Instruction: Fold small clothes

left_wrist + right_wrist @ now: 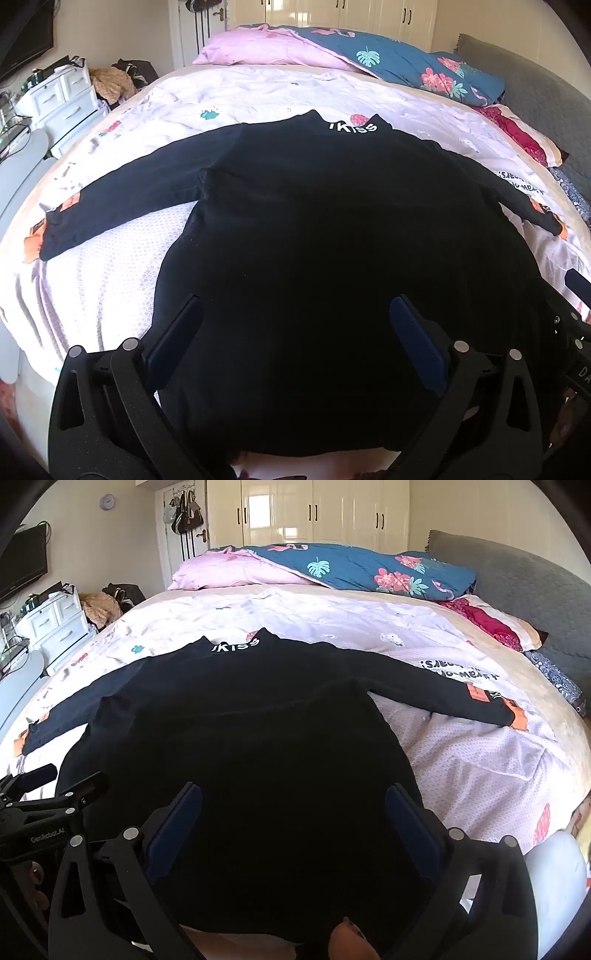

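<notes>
the black top [332, 229] lies spread flat on the bed [110, 280], collar with its white lettering at the far side, hem nearest you, so its body runs straight away from both grippers and its sleeves run crosswise. your left gripper [295, 325] hangs over the hem end, tilted down, its jaws wide apart with nothing pinched; only the dark cloth shows between them. your right gripper [293, 808] hangs just beside it over the same hem end, jaws equally wide and empty. the left sleeve [122, 199] stretches out to the left side of the bed, nearer your left gripper; the right sleeve [443, 698] reaches out to the right, nearer your right gripper. i judge no fold is made yet. if you begin with the sleeves, each hand takes its own side; if with the hem, both jaws already stand over it and the fold runs away from you towards the collar.
</notes>
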{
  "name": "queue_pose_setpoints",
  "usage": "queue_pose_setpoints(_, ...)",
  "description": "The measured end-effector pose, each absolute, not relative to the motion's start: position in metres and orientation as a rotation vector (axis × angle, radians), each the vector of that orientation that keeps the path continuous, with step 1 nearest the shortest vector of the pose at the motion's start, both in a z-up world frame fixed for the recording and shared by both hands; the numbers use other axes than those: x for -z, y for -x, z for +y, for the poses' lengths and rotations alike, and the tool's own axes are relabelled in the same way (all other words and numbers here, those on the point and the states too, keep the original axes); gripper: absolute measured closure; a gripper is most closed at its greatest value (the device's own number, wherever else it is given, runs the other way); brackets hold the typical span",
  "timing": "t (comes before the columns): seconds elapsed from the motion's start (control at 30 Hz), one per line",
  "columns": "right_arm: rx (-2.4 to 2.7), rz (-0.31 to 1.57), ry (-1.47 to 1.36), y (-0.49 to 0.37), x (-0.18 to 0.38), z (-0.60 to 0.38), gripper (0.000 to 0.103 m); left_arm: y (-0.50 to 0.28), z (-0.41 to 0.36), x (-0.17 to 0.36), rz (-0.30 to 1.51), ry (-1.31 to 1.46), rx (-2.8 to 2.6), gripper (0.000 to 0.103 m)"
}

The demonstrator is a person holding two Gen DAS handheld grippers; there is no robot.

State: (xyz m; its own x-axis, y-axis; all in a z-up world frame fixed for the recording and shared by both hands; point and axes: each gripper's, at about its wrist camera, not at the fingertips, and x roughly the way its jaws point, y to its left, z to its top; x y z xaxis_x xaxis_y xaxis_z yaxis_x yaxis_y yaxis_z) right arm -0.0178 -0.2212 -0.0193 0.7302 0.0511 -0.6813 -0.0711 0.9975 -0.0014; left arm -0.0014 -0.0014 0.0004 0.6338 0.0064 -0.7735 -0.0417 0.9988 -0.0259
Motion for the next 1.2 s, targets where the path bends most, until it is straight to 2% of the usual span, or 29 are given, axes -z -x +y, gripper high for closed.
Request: queue_pose_setpoints(1.2, -0.055, 0.755, 0.021, 0.0192, 0.0218, -0.2242, 0.004, 0.0045, 0.0049, -0.0026, 0.880, 0.047, -0.030, 0.008)
